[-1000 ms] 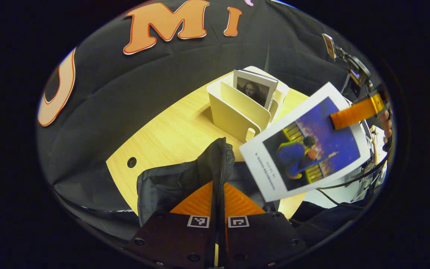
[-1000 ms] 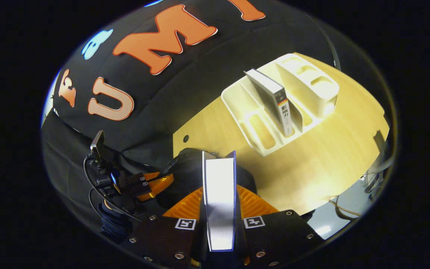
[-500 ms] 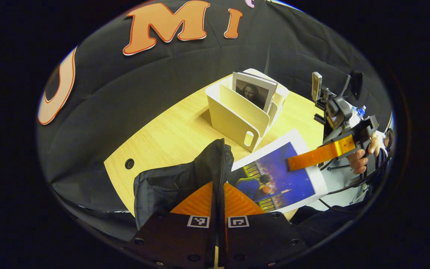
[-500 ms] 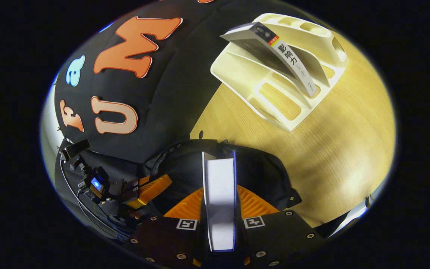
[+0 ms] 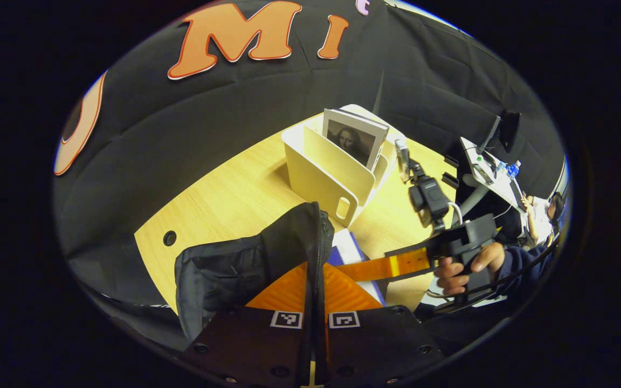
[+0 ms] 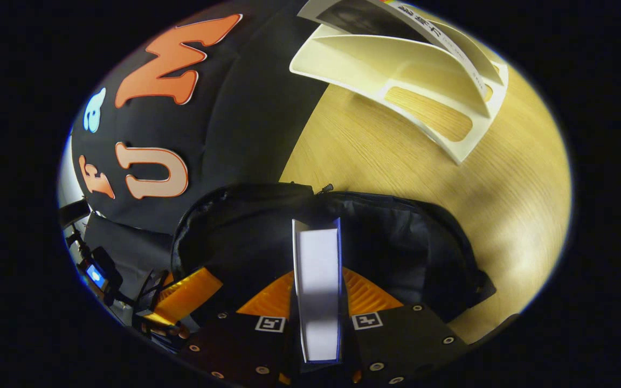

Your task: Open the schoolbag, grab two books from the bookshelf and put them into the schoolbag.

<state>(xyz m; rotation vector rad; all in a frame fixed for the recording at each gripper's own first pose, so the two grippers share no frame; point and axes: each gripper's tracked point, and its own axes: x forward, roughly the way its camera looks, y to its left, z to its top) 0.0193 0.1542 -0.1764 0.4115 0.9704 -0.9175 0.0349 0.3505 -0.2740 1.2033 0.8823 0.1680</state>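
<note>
In the left gripper view my left gripper [image 5: 316,269] is shut on the zipper edge of the black schoolbag [image 5: 246,264], holding it up. The other gripper [image 5: 391,267], held by a hand [image 5: 464,269], lowers a blue-covered book [image 5: 351,250] behind that edge. In the right gripper view my right gripper [image 6: 317,280] is shut on the book [image 6: 317,269], seen edge-on with white pages, right over the open mouth of the schoolbag [image 6: 397,237]. A cream bookshelf [image 5: 324,172] stands on the table with a portrait-cover book [image 5: 353,137] in it; the shelf [image 6: 423,81] shows at the top of the right gripper view.
The light wooden table [image 5: 224,194] carries the bag and shelf and has a cable hole [image 5: 170,237] near its left edge. The black booth cloth hangs behind. A desk with equipment [image 5: 491,161] stands off to the right.
The right gripper has brought the blue book down and towards the bag; its cover is now mostly hidden behind the bag's edge. My left gripper keeps holding the bag's edge.
</note>
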